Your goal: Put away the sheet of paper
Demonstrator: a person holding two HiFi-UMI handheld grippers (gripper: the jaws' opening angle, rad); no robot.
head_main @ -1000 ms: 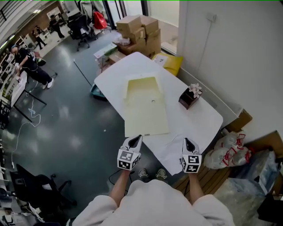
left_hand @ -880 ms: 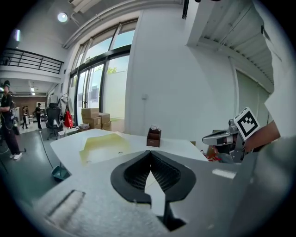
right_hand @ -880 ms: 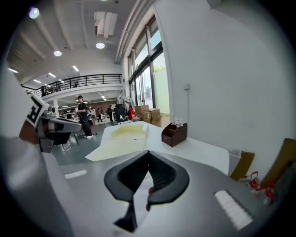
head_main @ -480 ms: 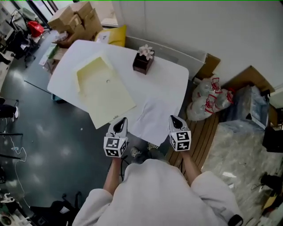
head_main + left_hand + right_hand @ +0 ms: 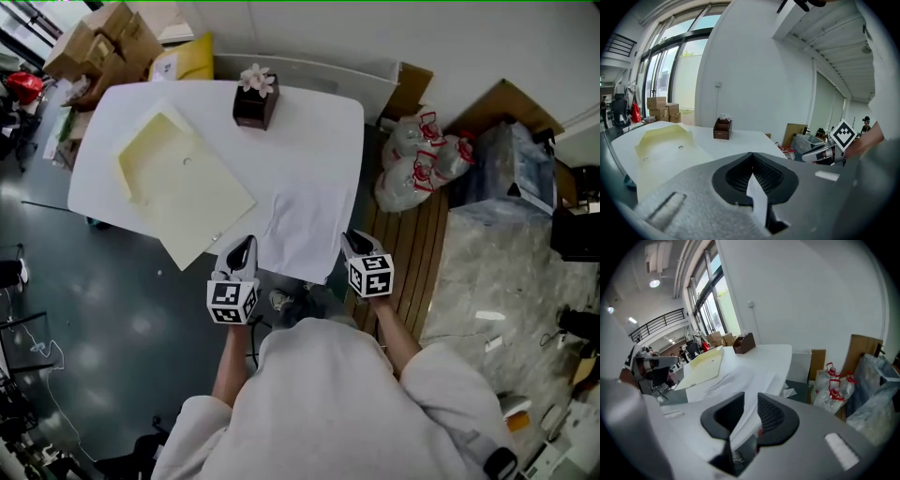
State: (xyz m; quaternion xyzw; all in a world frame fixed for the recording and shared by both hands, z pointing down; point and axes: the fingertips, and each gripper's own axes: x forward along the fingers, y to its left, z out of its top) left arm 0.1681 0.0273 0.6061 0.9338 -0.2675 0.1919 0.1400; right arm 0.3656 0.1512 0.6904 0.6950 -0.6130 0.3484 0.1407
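The white table (image 5: 319, 141) stands against a plain white wall (image 5: 394, 33). Dark grey glossy floor (image 5: 84, 300) lies left of the table, and wooden slat decking (image 5: 427, 253) lies right of it. Cardboard boxes (image 5: 98, 37) are stacked off the table's far left corner. Tied plastic bags (image 5: 417, 164) sit right of the table, by the wall. Tall windows (image 5: 670, 79) beyond the table admit daylight. A round ceiling light (image 5: 655, 283) is lit.
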